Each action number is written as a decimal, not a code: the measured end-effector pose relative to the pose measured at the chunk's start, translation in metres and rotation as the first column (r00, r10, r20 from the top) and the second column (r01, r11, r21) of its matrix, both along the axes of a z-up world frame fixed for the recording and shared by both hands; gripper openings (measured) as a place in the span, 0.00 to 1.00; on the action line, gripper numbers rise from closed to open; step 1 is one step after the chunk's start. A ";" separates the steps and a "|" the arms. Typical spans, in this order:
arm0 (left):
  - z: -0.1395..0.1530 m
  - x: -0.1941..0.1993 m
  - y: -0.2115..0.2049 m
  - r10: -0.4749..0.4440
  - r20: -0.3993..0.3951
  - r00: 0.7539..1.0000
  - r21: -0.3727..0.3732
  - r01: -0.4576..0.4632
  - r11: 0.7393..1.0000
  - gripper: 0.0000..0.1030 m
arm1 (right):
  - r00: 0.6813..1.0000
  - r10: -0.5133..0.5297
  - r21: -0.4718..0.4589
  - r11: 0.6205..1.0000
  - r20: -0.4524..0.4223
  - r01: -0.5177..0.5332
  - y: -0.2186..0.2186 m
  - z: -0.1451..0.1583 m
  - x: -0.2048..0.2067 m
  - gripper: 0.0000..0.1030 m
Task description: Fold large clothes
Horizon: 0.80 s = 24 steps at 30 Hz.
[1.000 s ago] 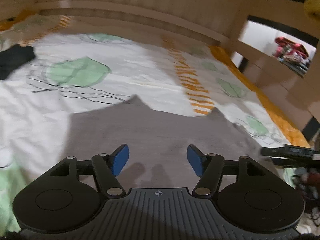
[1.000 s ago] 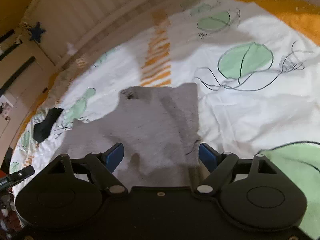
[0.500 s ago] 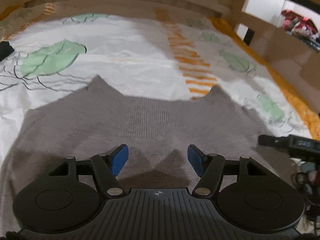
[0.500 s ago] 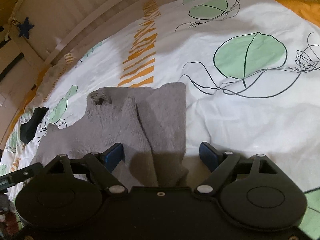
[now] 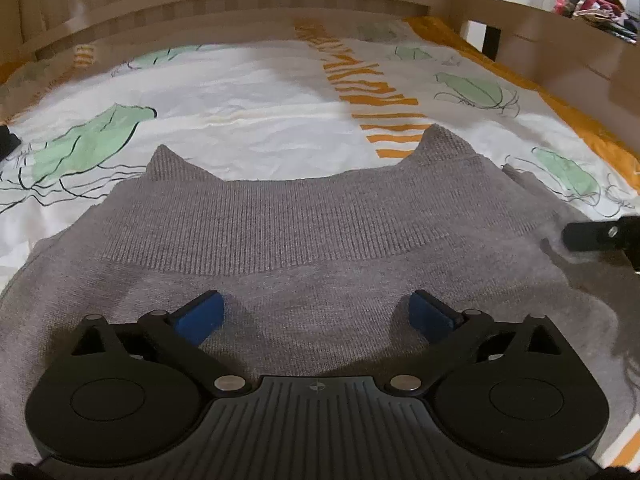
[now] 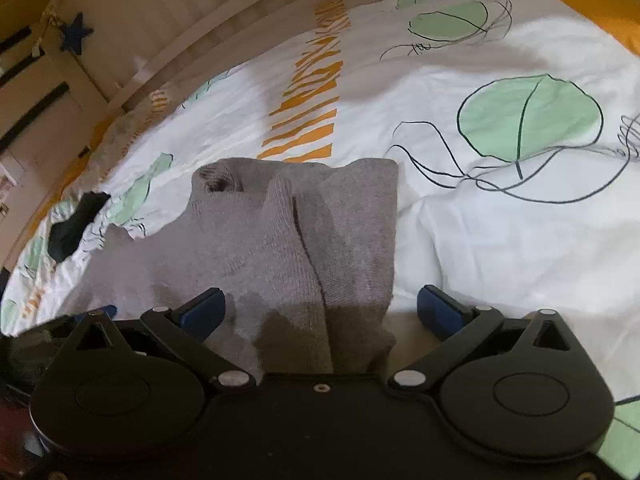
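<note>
A grey knit sweater [image 5: 320,240] lies flat on the bed [image 5: 248,92], on a white sheet printed with green leaves and an orange zebra stripe. In the left wrist view its ribbed band runs left to right across the picture, with two pointed corners sticking up at the far edge, one at the left and one at the right. The left gripper [image 5: 318,316] hangs just over the plain knit on the near side of that band, jaws wide apart with nothing between them. At the right edge of this view a black part of the other gripper shows near the cloth.

The right wrist view shows what the left does not: the sweater [image 6: 280,248] seen along its length, running from near to far, with a folded sleeve or side panel lying on top along its right edge and an opening at the far left end. The right gripper [image 6: 320,308] sits over the near end, jaws apart and empty. A dark item [image 6: 76,224] lies on the sheet at far left.
</note>
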<state>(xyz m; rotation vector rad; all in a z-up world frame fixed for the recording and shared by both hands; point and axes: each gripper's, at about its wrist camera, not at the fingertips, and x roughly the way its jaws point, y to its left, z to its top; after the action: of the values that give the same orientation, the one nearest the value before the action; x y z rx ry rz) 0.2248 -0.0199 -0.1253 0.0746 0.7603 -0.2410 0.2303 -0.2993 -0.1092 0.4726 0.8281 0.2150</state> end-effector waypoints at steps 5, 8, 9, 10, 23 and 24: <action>0.002 0.005 -0.002 -0.003 -0.001 1.000 -0.003 0.003 1.000 0.99 | 0.999 -0.005 0.171 0.985 -0.036 0.011 -0.020 -0.001 -0.008 0.99; 0.009 0.013 -0.002 -0.008 -0.042 0.999 -0.015 0.008 1.000 0.98 | 0.999 -0.003 0.237 0.971 -0.047 0.014 -0.027 -0.002 -0.013 0.99; 0.012 0.016 -0.001 -0.001 -0.050 0.999 -0.033 -0.001 0.999 0.97 | 0.999 -0.003 0.246 0.969 -0.048 0.015 -0.027 -0.002 -0.014 0.99; 0.016 0.020 0.001 0.016 -0.050 0.999 -0.055 -0.019 0.998 0.96 | 0.999 -0.002 0.249 0.968 -0.050 0.015 -0.027 -0.002 -0.013 0.99; 0.002 0.052 -0.022 0.081 -0.024 0.996 0.077 -0.079 0.994 1.00 | 0.998 0.001 0.301 0.953 -0.064 0.018 -0.031 -0.006 -0.009 1.00; 0.002 0.052 -0.020 0.080 -0.024 0.996 0.074 -0.078 0.994 1.00 | 0.998 0.004 0.303 0.953 -0.064 0.016 -0.030 -0.007 -0.008 1.00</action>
<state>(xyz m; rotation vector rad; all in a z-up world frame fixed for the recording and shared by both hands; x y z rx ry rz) 0.2767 -0.0404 -0.1229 0.1106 0.7977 -0.1386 0.2219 -0.3297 -0.1159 0.7746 0.8592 0.3257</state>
